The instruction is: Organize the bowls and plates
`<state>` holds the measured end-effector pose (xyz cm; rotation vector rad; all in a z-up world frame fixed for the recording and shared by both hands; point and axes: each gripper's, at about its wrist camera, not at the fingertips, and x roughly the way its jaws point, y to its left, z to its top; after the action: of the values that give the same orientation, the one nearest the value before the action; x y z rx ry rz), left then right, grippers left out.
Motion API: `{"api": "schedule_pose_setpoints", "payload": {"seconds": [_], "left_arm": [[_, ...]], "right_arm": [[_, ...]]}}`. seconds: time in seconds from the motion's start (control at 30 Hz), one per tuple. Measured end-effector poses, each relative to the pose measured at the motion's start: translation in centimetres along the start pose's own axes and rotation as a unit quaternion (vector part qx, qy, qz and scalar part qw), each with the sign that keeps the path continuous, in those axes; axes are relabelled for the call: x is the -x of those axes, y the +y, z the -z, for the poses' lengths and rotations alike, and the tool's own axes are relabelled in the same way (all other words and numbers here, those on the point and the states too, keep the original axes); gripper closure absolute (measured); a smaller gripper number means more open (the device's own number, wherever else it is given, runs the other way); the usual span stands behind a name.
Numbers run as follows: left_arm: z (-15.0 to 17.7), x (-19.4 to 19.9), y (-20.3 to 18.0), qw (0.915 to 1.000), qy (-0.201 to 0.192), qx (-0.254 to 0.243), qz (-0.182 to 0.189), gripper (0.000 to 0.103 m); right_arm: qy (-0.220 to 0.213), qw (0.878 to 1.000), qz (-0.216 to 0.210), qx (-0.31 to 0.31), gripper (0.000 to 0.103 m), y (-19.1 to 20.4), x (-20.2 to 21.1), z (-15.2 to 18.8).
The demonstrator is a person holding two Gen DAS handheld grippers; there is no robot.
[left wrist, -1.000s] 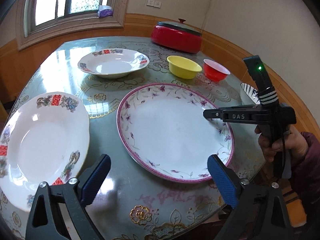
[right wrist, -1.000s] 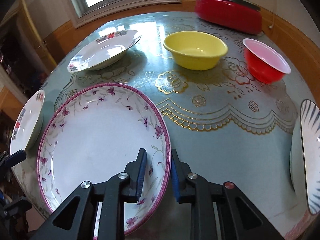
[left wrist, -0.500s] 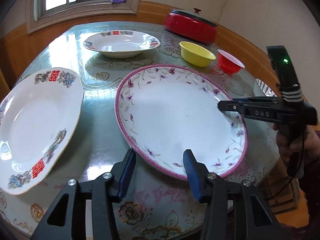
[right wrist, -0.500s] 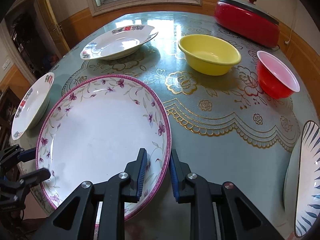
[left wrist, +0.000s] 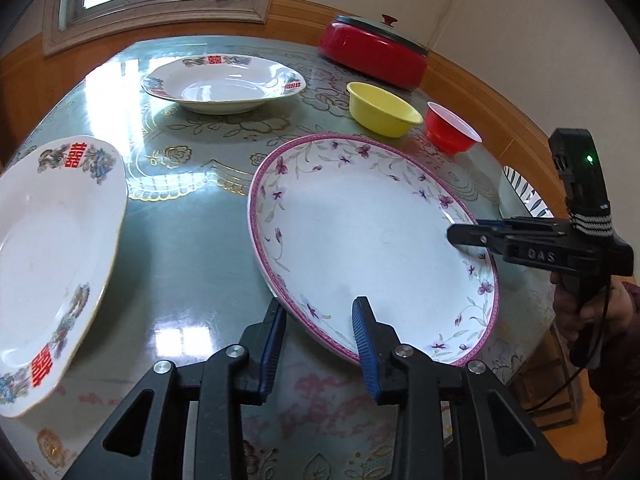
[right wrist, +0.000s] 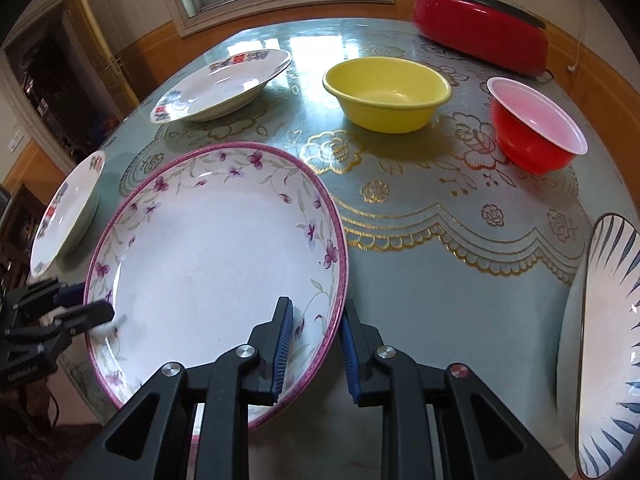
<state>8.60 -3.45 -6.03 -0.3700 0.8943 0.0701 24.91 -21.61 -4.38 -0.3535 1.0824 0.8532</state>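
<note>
Both grippers, left gripper (left wrist: 320,340) just closing and right gripper (right wrist: 316,344), clamp the purple-flowered plate (left wrist: 372,240); no dishes are stacked yet.

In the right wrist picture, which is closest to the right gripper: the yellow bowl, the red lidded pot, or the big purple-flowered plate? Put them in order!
1. Big purple-flowered plate: its rim sits between the right gripper jaws.
2. Yellow bowl: mid-table, beyond the plate.
3. Red lidded pot: far edge, by the wall.
</note>
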Motion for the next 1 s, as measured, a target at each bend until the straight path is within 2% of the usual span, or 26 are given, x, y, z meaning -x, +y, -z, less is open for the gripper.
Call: {"api": "schedule_pose_setpoints", "payload": {"seconds": [0.17,0.23,0.27,0.3,0.33,0.4,0.5,0.67,0.9,1.0], "left_arm": [[-0.3,0.4,0.3,0.9994,-0.013,-0.014,-0.03,0.065],[-0.5,-0.3,0.7,0.9991,-0.01,-0.002,-0.04,0.043],[-0.5,-0.4,0.9,0.9988,-0.016,0.001,-0.047,0.042],[-0.7,-0.6,0.8,0.9986,-0.014,-0.001,-0.051,0.044],[-0.8,-0.7,0.6,0.9985,-0.013,-0.008,-0.053,0.053],[-1.0,-0.9,0.5,0.9987,-0.01,-0.014,-0.049,0.076],[-0.7,-0.8,0.0,0.9977,-0.015,-0.023,-0.063,0.075],[0.4,0.4,0.5,0.9987,-0.014,-0.003,-0.049,0.074],[1.7,2.1,1.3,0.9959,-0.028,0.03,-0.08,0.074],[1.7,1.8,1.5,0.9951,-0.026,0.049,-0.082,0.074]], "right_arm": [[-0.002,1.0,-0.009,-0.003,0.08,-0.7,0.2,0.0],[-0.007,1.0,-0.009,-0.015,0.08,-1.1,-0.4,-0.7],[-0.01,1.0,-0.01,-0.022,0.08,-1.2,-0.7,-1.3],[-0.014,0.999,-0.01,-0.027,0.08,-1.4,-1.0,-1.8],[-0.017,0.999,-0.01,-0.026,0.08,-1.4,-1.3,-2.3],[-0.019,1.0,-0.005,-0.018,0.08,-1.0,-1.6,-2.9],[-0.023,1.0,0.012,0.011,0.079,0.0,-1.9,-3.2],[-0.032,0.999,0.001,0.017,0.082,0.8,-2.6,-4.1],[-0.02,0.998,-0.04,0.047,0.084,2.7,-3.7,-5.7],[-0.02,0.998,-0.043,0.05,0.085,2.8,-4.2,-6.8]]}}
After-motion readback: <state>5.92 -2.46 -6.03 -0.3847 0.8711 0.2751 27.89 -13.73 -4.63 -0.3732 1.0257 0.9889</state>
